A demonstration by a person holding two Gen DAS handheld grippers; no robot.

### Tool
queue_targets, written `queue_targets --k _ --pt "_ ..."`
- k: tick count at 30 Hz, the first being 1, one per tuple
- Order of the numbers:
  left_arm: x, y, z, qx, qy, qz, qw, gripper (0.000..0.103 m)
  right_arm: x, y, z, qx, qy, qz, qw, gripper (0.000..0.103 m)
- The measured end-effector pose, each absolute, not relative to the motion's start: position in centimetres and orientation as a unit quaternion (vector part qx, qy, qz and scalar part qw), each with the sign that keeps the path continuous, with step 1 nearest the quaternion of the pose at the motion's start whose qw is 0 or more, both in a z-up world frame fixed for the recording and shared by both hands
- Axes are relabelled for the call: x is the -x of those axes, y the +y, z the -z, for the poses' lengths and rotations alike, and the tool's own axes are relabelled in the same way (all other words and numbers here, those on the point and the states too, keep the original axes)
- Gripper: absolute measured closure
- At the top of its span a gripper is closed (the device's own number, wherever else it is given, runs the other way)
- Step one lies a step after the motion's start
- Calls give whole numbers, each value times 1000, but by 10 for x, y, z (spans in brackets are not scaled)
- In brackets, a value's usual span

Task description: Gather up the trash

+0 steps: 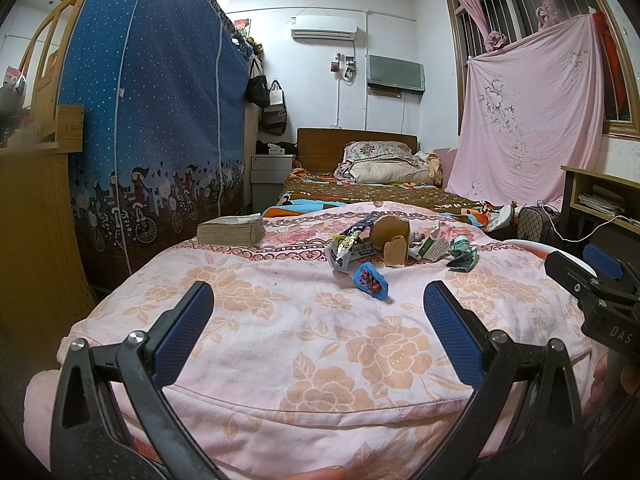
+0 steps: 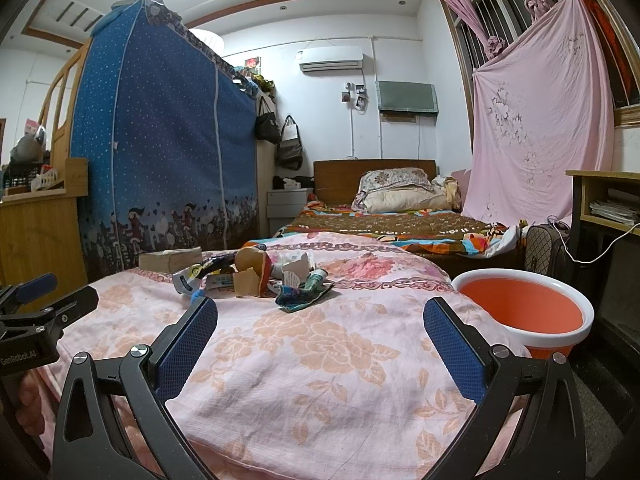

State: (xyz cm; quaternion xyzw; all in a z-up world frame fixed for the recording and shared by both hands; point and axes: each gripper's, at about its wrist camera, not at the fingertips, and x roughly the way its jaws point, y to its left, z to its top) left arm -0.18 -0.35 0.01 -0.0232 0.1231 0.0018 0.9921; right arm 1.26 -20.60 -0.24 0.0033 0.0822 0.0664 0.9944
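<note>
"DAS" on right claw (image 1: 600,276); "GenRobot.AI" on left claw (image 2: 36,296)

Trash pile (image 2: 256,280) on quilt (image 2: 320,360), book (image 2: 170,258) just left behind it, basin (image 2: 524,332) right of quilt, bed (image 2: 392,228) behind, wardrobe (image 2: 168,140) left.

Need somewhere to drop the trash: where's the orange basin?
In the right wrist view, the orange basin sits at the right, beside the pink floral quilt.
</note>
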Motion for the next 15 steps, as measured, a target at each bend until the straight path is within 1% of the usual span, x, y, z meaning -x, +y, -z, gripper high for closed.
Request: queue_targets --k 15 --pt "2 -3 0 23 123 -2 992 12 -16 -202 5 -3 84 -67 994 0"
